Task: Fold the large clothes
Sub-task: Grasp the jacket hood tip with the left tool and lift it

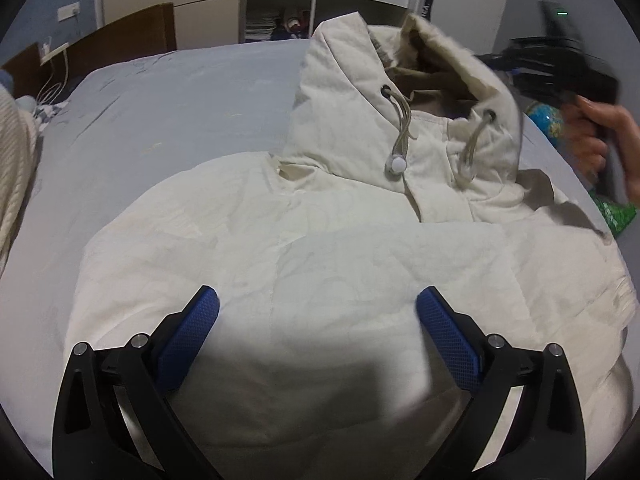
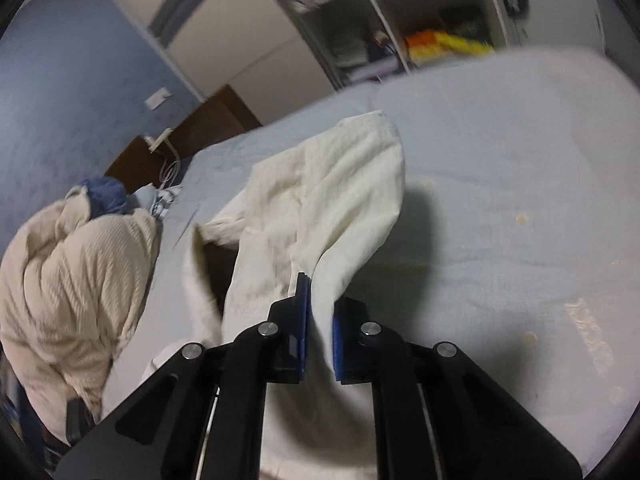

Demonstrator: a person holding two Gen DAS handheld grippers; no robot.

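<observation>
A cream hooded jacket (image 1: pixel 320 248) lies spread on the bed, front up, its hood (image 1: pixel 360 92) lifted at the far side with two drawstrings hanging. My left gripper (image 1: pixel 318 300) is open and empty, just above the jacket's body. My right gripper (image 2: pixel 320 312) is shut on the jacket's hood (image 2: pixel 328 200) and holds it raised off the bed. The right gripper and the hand holding it (image 1: pixel 592 92) show at the far right of the left wrist view.
The bed has a light blue sheet (image 1: pixel 180 112). A cream knitted garment (image 2: pixel 76 272) is heaped at the bed's left side. A brown headboard (image 1: pixel 120 40) and wardrobe shelves (image 1: pixel 276 0) stand beyond. A green packet (image 1: pixel 614 212) lies at the right.
</observation>
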